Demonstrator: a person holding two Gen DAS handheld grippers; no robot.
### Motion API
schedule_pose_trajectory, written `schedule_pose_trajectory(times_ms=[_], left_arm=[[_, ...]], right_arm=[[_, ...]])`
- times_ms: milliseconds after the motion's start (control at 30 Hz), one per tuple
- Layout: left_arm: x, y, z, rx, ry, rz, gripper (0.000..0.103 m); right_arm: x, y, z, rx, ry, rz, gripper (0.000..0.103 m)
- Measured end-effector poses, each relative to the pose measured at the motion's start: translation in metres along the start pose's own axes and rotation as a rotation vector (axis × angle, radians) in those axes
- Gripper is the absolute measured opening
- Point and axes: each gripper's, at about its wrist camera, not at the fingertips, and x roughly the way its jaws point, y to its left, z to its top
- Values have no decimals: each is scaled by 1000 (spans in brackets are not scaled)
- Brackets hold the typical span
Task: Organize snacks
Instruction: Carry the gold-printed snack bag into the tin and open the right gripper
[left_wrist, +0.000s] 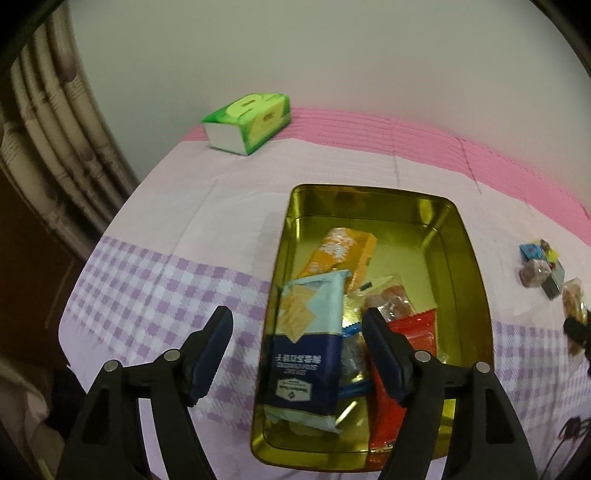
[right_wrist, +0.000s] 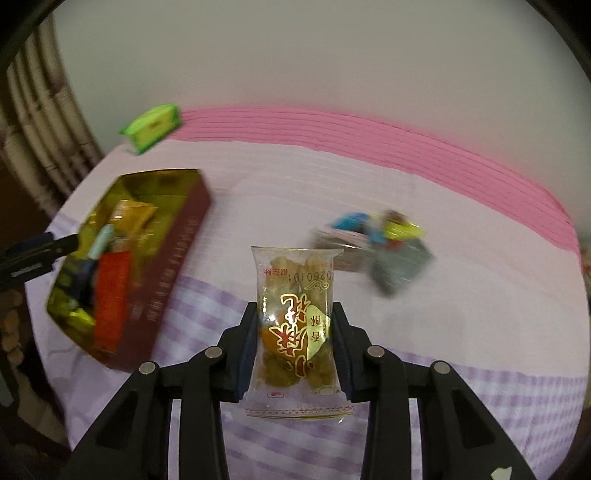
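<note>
a pink and lilac checked cloth (left_wrist: 166, 295) is spread over the table by a pale wall. the left hand-held gripper (left_wrist: 297, 349) is held wide open above the gold tin (left_wrist: 465, 240) of snacks, gripping nothing. a clear snack packet (right_wrist: 295, 325) is clamped in the right hand-held gripper (right_wrist: 295, 354), up off the table.

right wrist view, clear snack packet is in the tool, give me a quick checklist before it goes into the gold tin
1. Right tool grips the clear snack packet on both sides: ok.
2. Packet clear of the tablecloth: ok.
3. Gold tin has free space at its far end: ok.
4. Left tool out of the drop path: not ok, it hangs open over the tin's near end.
5. Leftover snack pile undisturbed: cannot tell, blurred.
</note>
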Motion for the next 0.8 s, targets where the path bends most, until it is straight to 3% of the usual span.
schedule_pose_trajectory(times_ms=[367,800], left_arm=[[2,15,0,-54,17,56,73],[5,33,-7,-100,42,98,73]], right_arm=[[18,70,15,-105,40,118,34],[45,132,20,-227,74,176,34]])
